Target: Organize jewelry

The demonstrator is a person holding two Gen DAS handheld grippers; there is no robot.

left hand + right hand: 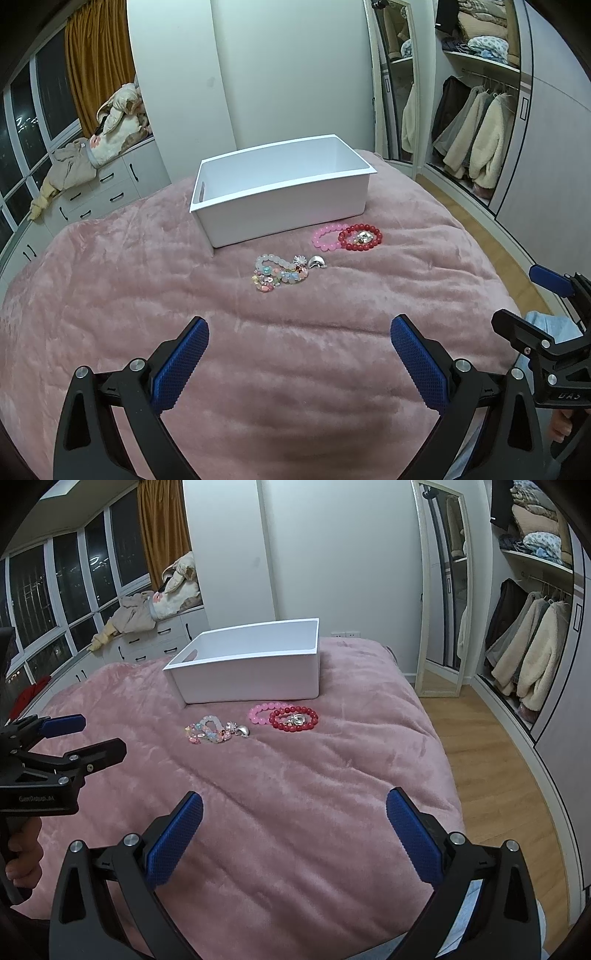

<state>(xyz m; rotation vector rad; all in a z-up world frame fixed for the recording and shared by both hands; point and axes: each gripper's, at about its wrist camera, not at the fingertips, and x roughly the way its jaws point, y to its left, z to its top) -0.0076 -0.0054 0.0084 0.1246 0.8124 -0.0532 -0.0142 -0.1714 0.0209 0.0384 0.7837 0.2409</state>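
Observation:
A white open box [280, 197] [251, 675] stands on the pink blanket. In front of it lie a pink bead bracelet [323, 238] [260, 712], a red bead bracelet [347, 242] [280, 723] with silver pieces [364, 236] [295, 719] inside its ring, a pale and multicoloured bead bracelet cluster [277, 273] [208, 732], and a silver charm [318, 263] [242, 731]. My left gripper [297, 332] is open and empty, short of the jewelry. My right gripper [293, 805] is open and empty, also short of it.
The pink blanket [147, 295] [332, 775] covers a bed. White drawers with piled clothes [92, 162] stand at the left by windows. A mirror [443, 590] and an open wardrobe with coats [524, 653] are at the right, past wooden floor [491, 760].

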